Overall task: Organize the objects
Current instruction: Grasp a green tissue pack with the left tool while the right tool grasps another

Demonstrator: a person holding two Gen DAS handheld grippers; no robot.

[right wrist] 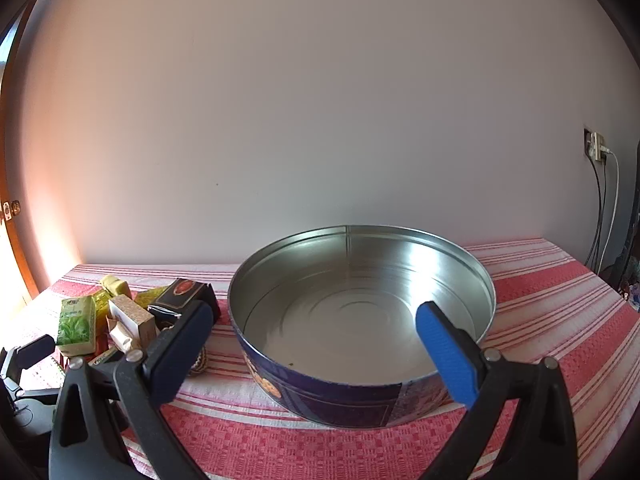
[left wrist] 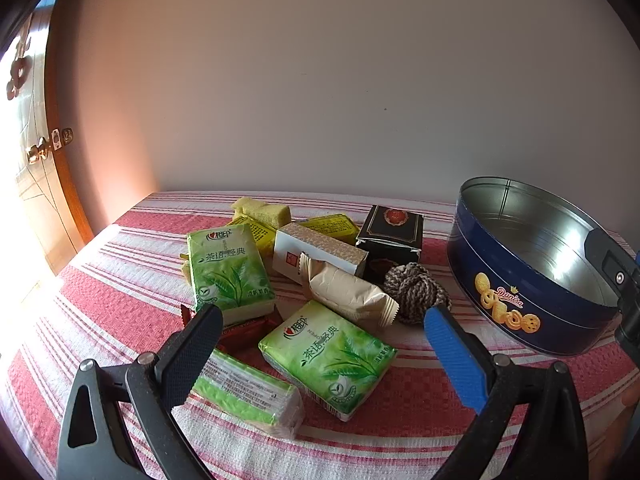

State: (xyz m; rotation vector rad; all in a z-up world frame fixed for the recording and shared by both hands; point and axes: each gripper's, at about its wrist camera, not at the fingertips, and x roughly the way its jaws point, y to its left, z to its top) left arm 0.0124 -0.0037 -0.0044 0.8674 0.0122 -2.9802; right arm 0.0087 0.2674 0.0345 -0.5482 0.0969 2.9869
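Opening step, judged: nothing packed. Left gripper (left wrist: 322, 320), jaws wide and empty, hangs over a green tea-print tissue packet (left wrist: 328, 358); right gripper (right wrist: 316, 328), equally spread, faces the empty round blue biscuit tin (right wrist: 360, 404). Next: straddle packet, close; contact underneath perhaps hidden.

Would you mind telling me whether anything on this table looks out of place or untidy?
Yes: the packets lie in a loose heap left of the blue tin, some overlapping. One green tissue pack rests on a red wrapper, and the beige packet leans against the white box. The tin itself holds nothing.
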